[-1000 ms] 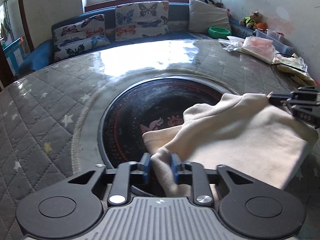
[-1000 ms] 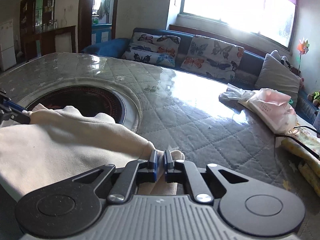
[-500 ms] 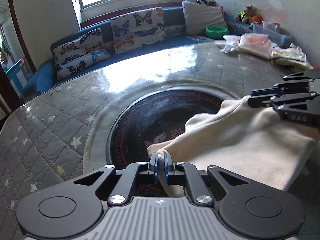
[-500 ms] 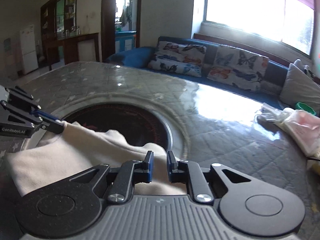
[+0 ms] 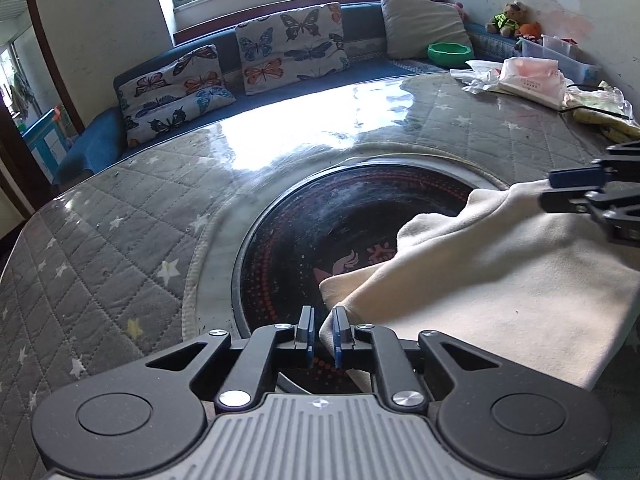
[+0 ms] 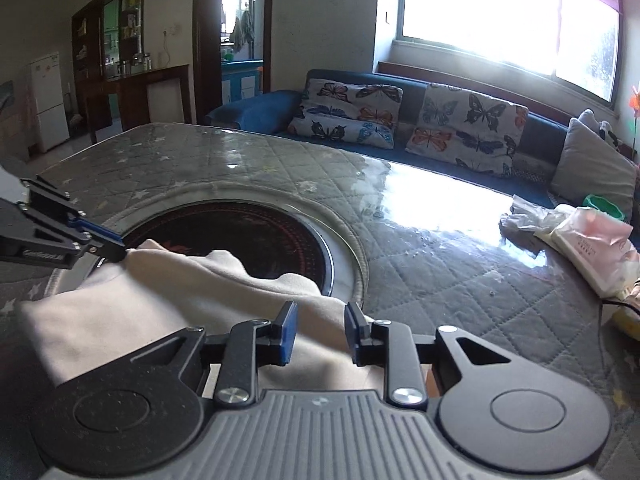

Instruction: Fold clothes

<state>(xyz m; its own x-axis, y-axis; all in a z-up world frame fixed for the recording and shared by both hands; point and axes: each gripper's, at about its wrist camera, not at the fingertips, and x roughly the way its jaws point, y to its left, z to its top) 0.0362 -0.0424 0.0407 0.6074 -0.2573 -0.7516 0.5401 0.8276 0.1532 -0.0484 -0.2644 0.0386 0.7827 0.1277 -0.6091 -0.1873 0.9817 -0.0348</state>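
Observation:
A cream garment (image 5: 500, 280) lies folded on the grey quilted table, partly over the round dark inset (image 5: 320, 232). My left gripper (image 5: 323, 314) is at the garment's near left corner. Its jaws are opening, and the cloth edge rests against the right pad without being pinched. In the right wrist view the same garment (image 6: 140, 312) spreads to the left. My right gripper (image 6: 322, 314) hangs just over the garment's right corner with its jaws opening, and the cloth lies loose below the gap. Each gripper shows in the other's view: the right gripper (image 5: 576, 192) and the left gripper (image 6: 100, 244).
Plastic-wrapped packets (image 5: 528, 80) and bags lie at the table's far right, and they also show as packets (image 6: 588, 240) in the right wrist view. A blue sofa with butterfly cushions (image 5: 288, 40) runs behind the table, with a green bowl (image 5: 448, 52) on it.
The right jaws, shut on the cloth's corner a second ago, have spread apart and let it go. The left jaws, pinched on the corner half a second ago, now show a gap.

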